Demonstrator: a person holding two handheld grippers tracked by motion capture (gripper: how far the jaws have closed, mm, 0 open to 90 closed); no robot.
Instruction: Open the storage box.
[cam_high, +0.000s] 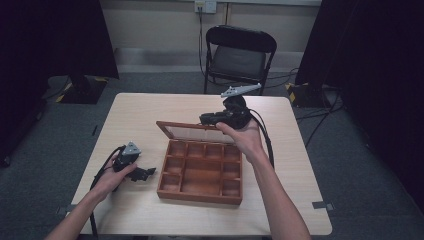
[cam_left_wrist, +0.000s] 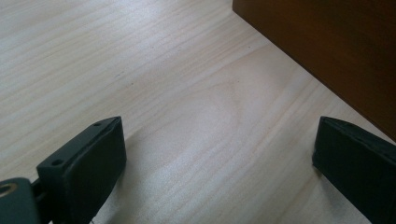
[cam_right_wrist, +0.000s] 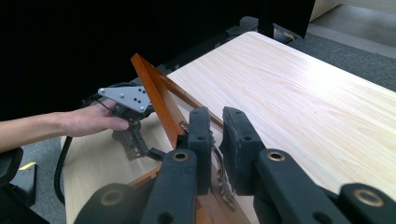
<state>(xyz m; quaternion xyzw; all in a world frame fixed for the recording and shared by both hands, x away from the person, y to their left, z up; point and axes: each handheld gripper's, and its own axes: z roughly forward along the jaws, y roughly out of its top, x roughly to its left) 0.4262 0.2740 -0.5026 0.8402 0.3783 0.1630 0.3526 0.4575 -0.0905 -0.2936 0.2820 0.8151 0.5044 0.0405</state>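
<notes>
Pale table (cam_high: 295, 200): right tongs (cam_high: 207, 119) clamped on box lid (cam_high: 192, 131), left tongs (cam_high: 146, 173) agape, empty.

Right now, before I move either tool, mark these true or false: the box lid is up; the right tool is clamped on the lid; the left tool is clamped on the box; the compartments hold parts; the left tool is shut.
1. The lid of the wooden box is up. True.
2. The right tool is clamped on the lid's edge. True: its jaws stand nearly together on the frame.
3. The left tool is clamped on the box. False: it rests on the table beside the box, holding nothing.
4. The compartments hold parts. False: they look empty in the high view.
5. The left tool is shut. False: its jaws stand wide apart.
</notes>
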